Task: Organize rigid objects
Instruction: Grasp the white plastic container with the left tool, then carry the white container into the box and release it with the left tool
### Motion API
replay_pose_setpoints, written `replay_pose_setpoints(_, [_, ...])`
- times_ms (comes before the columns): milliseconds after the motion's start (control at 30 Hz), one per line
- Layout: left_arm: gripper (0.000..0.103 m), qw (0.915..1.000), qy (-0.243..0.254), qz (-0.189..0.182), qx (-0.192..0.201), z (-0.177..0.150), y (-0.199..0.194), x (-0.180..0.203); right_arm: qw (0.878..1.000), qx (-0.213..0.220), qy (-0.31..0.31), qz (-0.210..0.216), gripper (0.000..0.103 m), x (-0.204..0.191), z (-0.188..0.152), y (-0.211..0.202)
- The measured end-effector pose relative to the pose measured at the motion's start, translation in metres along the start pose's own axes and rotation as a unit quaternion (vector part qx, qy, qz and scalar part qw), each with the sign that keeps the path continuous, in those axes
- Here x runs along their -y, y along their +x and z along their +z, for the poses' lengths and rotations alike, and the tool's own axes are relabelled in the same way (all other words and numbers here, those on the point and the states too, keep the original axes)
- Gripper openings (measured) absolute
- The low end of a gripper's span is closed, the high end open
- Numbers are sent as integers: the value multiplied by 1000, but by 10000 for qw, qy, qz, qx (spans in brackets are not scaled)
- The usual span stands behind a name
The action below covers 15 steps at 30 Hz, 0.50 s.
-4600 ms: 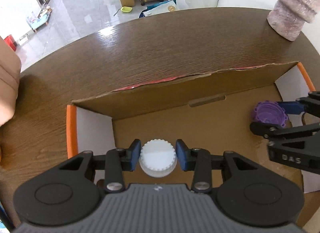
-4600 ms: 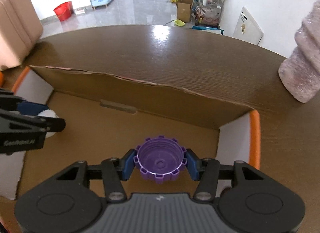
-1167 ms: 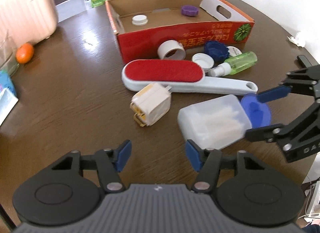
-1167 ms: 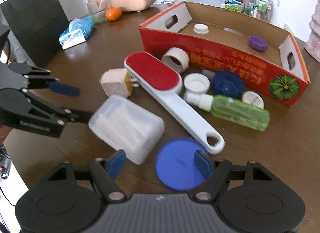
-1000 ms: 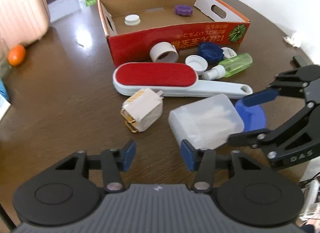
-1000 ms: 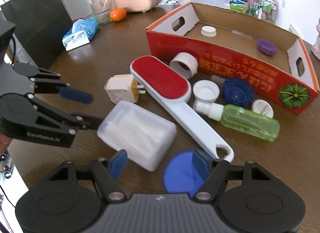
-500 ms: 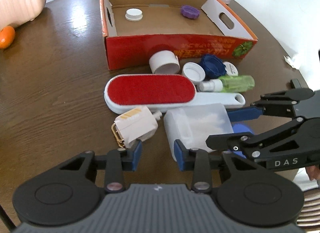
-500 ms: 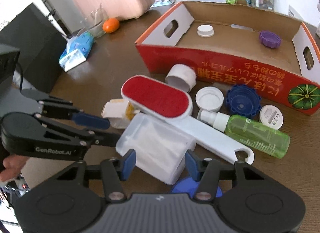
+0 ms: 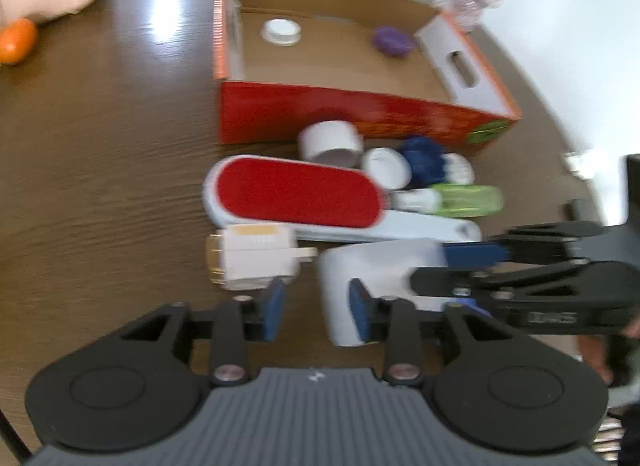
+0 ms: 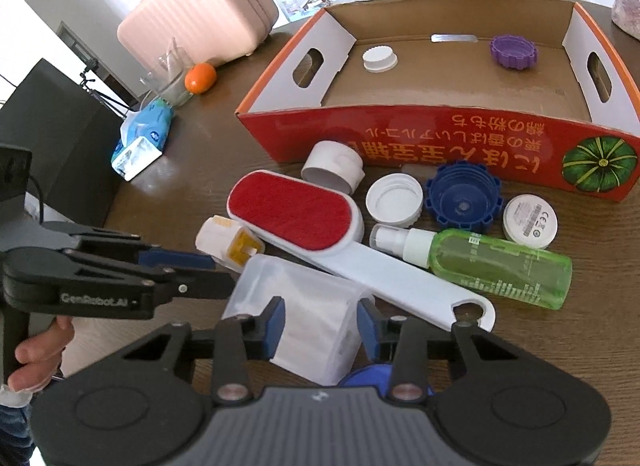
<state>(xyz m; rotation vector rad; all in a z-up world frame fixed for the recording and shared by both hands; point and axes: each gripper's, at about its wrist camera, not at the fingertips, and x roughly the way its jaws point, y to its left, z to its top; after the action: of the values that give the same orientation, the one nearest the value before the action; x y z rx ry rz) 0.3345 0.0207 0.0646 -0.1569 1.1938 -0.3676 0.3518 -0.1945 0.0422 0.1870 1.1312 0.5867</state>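
The left tongs (image 9: 316, 308), just eased apart and empty, brace the clear plastic box (image 10: 304, 298) on the counter (image 10: 580, 326). The right tongs (image 10: 321, 326) have just closed onto its sides, apparently to lift it into the red carton (image 10: 440, 121).

A pink suitcase (image 10: 200, 5) stands behind the table (image 10: 208, 153). On the table sit an orange (image 10: 200, 77), a glass (image 10: 170, 77) and a tissue pack (image 10: 144, 137).
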Motion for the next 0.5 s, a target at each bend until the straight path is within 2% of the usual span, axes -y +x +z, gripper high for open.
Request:
replay_pose_setpoints(33, [42,10000,-8,-82,3,0,-2,2,10000,-1,-11,4,37,0,0,0])
replay_pose_setpoints(100, [42,9998,159,16,88,-1,-3,12,10000,-4,-26,-3,36,-1,0,-1])
replay_pose_setpoints(233, [36,9995,268,100,-108,-2,11,23,10000,-14,-85,-30,34,-3,-1,-2])
replay_pose_setpoints(333, [33,9997,247,-73,-41,-4,14,23,10000,-20,-80,-1,30,-2,-3,-4])
replay_pose_setpoints(500, [35,9996,17,-248,93,-7,18,15,9996,6,204,218,30,9,-5,-3])
